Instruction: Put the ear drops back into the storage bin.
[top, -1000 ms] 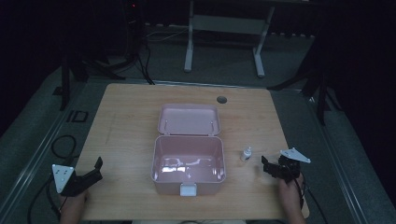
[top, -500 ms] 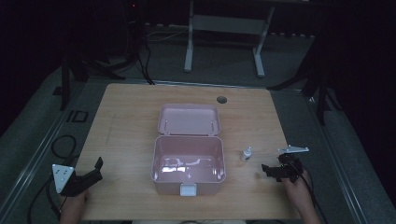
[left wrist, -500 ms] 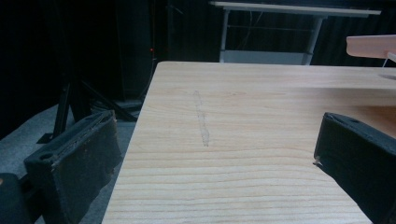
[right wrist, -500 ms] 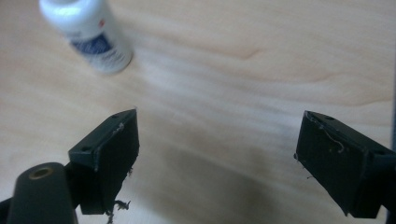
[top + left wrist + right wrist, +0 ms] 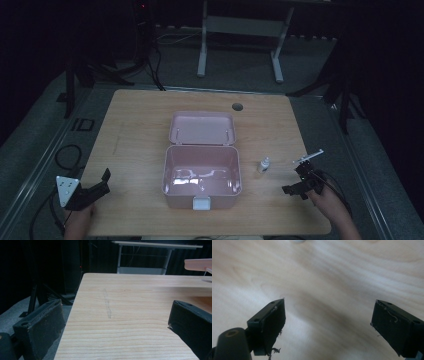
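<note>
Pink open box (image 5: 202,172), one small bottle (image 5: 263,164), two grippers (image 5: 298,183) (image 5: 102,181) wide apart, empty

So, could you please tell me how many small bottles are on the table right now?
1. The small white bottle stands upright on the table, just right of the open pink box and left of the right claw. None shows inside the box.

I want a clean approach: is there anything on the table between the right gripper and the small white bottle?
No: in the high view, only bare wood lies between the right gripper and the small white bottle.
</note>
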